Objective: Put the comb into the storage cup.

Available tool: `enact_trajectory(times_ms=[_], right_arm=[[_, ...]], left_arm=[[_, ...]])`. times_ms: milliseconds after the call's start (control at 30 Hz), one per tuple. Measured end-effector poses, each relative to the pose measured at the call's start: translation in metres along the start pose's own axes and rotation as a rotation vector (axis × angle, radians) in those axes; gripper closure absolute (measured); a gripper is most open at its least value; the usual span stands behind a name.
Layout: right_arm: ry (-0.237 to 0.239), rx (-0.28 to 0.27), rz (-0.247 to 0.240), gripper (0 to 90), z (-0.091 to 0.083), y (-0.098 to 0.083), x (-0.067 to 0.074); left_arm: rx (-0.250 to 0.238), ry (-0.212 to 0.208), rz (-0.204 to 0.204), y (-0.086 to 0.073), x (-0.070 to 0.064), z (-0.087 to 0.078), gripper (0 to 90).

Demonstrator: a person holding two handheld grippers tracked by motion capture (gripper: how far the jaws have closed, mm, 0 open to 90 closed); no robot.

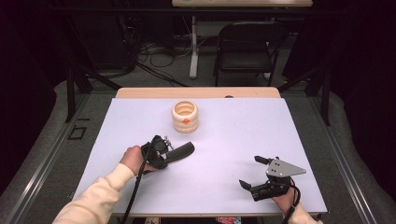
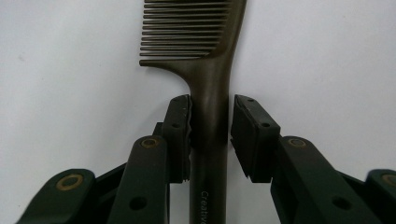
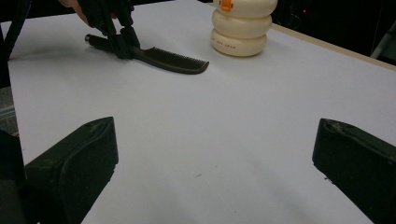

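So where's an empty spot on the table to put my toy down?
The white table is bare between the dark plastic comb and the right gripper, and along the right edge beyond the cream ringed holder. It's crowded where the left gripper straddles the comb.

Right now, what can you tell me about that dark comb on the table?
The comb is dark brown, seemingly plastic, with a long straight handle and one row of fine teeth. It lies flat on the white table, teeth end pointing toward the cream ringed holder. The left gripper straddles its handle: one jaw touches it, the other stands just off. Pale lettering marks the handle's end.
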State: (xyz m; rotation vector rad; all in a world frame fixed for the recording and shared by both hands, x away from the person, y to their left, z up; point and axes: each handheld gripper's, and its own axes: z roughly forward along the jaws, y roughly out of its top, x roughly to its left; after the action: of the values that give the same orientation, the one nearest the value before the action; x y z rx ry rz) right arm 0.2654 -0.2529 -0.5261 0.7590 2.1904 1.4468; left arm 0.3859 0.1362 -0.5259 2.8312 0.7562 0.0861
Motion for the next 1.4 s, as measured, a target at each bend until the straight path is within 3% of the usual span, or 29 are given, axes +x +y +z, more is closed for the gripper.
enact_trajectory(times_ms=[467, 1400], right_arm=[[-0.003, 0.006, -0.001, 0.0, -0.001, 0.000, 0.000], [-0.007, 0.009, 0.001, 0.0, 0.000, 0.000, 0.000]], left_arm=[[-0.005, 0.002, 0.000, -0.001, 0.001, -0.001, 72.0], [-0.191, 0.021, -0.069, -0.025, -0.001, -0.023, 72.2]])
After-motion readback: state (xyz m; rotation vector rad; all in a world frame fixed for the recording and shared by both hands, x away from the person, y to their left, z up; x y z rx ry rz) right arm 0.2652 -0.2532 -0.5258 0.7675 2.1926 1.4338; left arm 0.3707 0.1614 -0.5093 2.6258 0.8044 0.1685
